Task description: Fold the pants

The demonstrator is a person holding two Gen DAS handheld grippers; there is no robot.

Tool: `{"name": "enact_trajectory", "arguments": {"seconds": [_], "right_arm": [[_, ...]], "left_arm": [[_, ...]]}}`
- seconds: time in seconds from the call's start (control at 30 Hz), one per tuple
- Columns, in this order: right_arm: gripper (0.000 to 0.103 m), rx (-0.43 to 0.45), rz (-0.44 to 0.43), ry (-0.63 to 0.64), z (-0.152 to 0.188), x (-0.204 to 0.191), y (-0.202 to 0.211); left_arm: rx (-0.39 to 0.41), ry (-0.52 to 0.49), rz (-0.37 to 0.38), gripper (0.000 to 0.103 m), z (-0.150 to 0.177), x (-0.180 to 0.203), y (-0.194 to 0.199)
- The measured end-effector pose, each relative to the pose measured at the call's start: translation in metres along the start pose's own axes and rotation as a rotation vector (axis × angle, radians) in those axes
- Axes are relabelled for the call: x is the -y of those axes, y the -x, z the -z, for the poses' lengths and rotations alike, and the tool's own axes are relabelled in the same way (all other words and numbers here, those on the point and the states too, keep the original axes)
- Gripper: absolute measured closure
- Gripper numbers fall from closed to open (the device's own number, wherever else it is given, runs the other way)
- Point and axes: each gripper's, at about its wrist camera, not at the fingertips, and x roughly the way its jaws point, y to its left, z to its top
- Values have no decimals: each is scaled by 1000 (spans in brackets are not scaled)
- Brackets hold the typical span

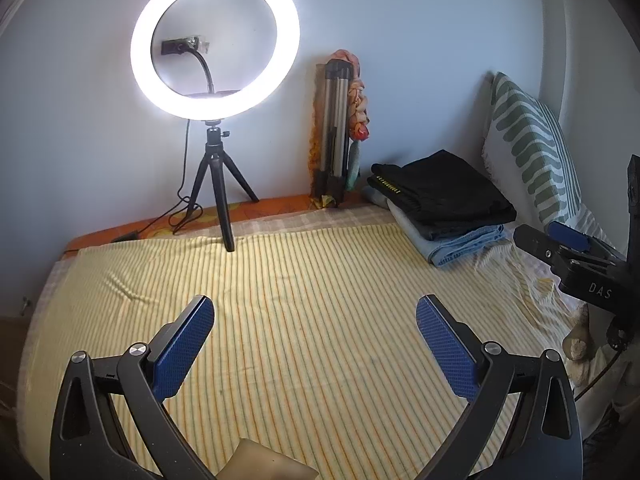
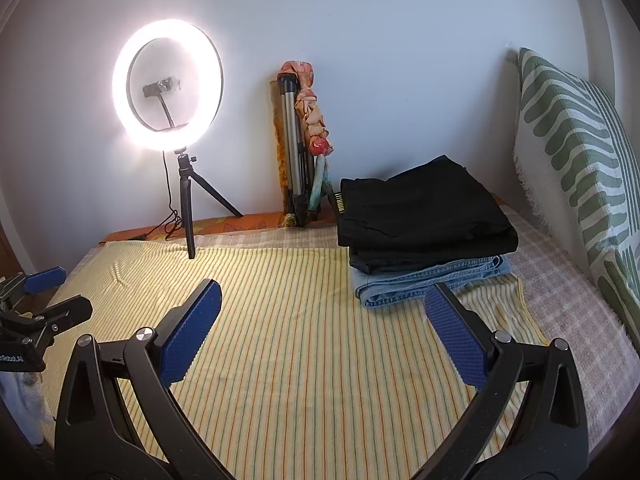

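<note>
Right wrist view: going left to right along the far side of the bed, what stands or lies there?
Lit ring light on its small tripod → folded silver tripod leaning on the wall with a patterned cloth → stack of folded pants, black on top of light denim → green-patterned pillow.

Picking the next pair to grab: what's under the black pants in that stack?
Under the black pants a second dark folded garment shows, then light blue jeans on the striped yellow cloth. Only the lower items' edges show; anything hidden between layers cannot be seen.
</note>
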Motion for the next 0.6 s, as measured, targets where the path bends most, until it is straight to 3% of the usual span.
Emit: {"name": "enact_trajectory", "arguments": {"seconds": [0.6], "right_arm": [[0,-2,-1,0,2,-1,-1]], "left_arm": [[-7,-12,-18,2,0,-2,1]]}}
